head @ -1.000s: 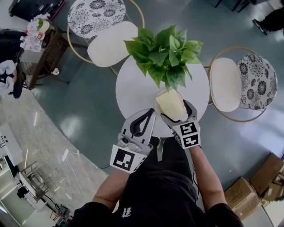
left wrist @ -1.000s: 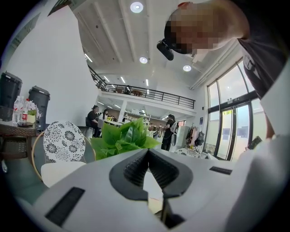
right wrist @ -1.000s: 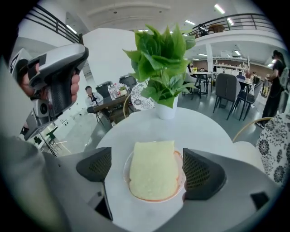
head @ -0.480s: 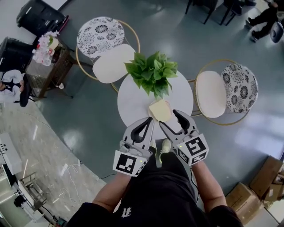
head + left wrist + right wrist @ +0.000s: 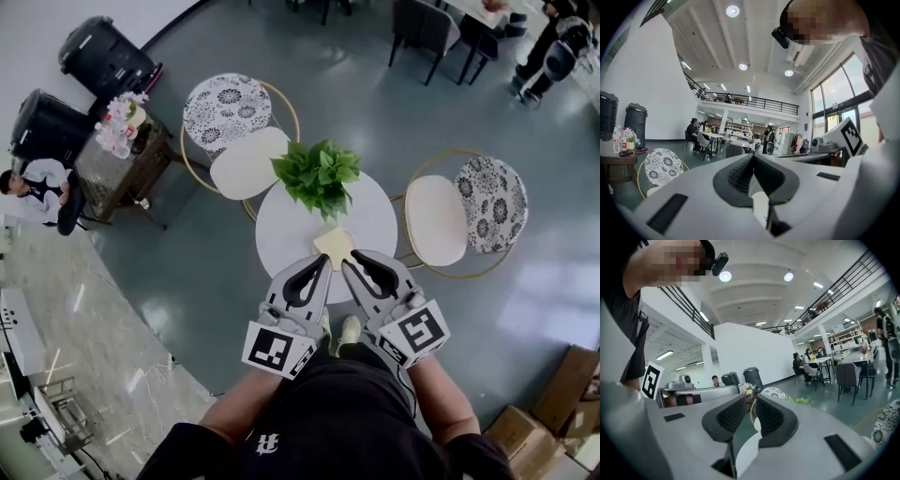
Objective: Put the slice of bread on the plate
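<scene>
1. The left gripper (image 5: 324,260) is held shut and empty.
2. The jaws of the right gripper (image 5: 352,261) are being closed on nothing.
3. The slice of bread (image 5: 335,246) is seen on the round table (image 5: 281,234), beside the plant (image 5: 317,173).

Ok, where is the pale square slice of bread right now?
Head view, centre: the slice of bread lies on the round white table, toward its near edge, just below the green leafy plant.
</scene>
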Demonstrator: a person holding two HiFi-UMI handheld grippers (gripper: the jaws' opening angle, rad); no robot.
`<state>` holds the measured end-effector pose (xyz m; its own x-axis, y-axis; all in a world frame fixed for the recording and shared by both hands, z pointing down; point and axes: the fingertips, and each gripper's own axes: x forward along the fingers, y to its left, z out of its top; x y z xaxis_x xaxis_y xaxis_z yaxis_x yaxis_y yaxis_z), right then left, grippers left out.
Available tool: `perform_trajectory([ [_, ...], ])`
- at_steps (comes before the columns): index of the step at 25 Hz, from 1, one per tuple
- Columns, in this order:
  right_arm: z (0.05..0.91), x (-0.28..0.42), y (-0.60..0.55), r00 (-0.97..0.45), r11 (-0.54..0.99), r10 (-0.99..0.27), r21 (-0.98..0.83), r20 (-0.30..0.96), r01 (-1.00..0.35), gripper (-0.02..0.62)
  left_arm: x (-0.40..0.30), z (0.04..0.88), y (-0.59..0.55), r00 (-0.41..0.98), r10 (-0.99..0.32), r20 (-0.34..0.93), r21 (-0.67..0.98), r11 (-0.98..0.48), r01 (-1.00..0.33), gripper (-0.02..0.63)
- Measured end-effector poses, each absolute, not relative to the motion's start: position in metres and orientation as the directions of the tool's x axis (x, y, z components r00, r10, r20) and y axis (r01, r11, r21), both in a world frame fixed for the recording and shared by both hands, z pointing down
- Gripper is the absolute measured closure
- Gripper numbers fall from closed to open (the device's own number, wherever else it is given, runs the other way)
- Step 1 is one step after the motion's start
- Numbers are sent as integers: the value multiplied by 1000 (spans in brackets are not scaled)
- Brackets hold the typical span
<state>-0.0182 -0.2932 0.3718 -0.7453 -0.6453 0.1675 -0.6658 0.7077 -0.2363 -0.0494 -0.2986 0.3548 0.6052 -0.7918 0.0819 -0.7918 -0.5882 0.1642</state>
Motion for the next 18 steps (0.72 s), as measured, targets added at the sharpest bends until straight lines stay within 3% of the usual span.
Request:
perform_trajectory([
  [4,346,-14,-282,-749,718,-651,-217,125,-661,525,-41,334,-286,615,-786,68,153,-601,-784,598],
  [9,324,-8,-270,-738,715,-670,-200,77,-670,588,-38,314,-273,610,-792,37,156,-598,-786,598],
  [18,291,0,-241,-743,732,-669,-154,23,-664,589,-25,282,-243,617,-786,-17,125,-614,-779,598],
])
